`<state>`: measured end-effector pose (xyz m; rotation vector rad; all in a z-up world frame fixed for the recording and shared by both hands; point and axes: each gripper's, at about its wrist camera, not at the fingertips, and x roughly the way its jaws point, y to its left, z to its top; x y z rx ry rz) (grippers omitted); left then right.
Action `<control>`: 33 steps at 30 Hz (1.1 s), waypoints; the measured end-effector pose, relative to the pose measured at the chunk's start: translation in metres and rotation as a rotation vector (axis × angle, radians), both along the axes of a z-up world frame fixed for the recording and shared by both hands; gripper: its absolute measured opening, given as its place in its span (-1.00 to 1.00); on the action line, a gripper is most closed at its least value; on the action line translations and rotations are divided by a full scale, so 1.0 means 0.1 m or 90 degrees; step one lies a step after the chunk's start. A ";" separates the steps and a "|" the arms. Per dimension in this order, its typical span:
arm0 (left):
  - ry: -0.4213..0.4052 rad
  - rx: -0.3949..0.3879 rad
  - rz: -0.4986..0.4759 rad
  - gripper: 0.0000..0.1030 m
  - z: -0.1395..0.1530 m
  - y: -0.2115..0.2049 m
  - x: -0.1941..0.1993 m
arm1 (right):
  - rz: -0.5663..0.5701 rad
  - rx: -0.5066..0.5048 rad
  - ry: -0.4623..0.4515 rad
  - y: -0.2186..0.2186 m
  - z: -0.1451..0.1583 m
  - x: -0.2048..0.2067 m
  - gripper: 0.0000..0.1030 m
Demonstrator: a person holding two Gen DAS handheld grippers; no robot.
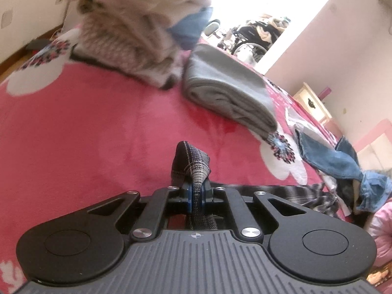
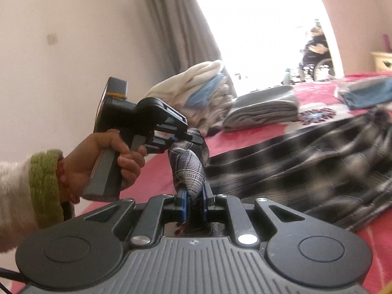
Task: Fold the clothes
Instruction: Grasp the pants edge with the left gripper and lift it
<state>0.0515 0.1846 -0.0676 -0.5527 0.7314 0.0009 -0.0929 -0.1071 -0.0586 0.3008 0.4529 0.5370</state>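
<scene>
Left wrist view: my left claw [image 1: 195,191], at lower centre, is clenched on a bunched corner of the plaid garment [image 1: 192,164], which rises above the fingertips. Behind it spreads the red floral bedspread [image 1: 85,122]. A folded grey garment [image 1: 227,90] lies at upper centre, just beside a blurred cream fluffy pile [image 1: 127,24] at upper left. Denim clothing [image 1: 343,164] is heaped at the right edge.

Right wrist view: my right claw [image 2: 193,198], at lower centre, is clenched on another bunch of the same plaid garment [image 2: 306,161], whose body trails blurred across the bed to the right. At centre left, my left hand [image 2: 98,161], in a green-cuffed sleeve [image 2: 44,186], holds the left claw [image 2: 182,138], pinching the same cloth.
</scene>
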 end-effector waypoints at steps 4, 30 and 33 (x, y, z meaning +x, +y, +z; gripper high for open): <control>-0.014 0.026 -0.023 -0.91 0.11 -0.26 0.14 | -0.042 0.044 0.011 -0.27 0.00 0.08 -0.77; -0.063 0.138 -0.213 -0.91 0.15 -2.35 1.40 | -0.346 0.133 0.028 -1.87 -0.23 0.26 -0.81; -0.062 0.144 -0.224 -0.91 0.12 -2.53 1.50 | -0.368 0.140 0.029 -1.97 -0.24 0.25 -0.83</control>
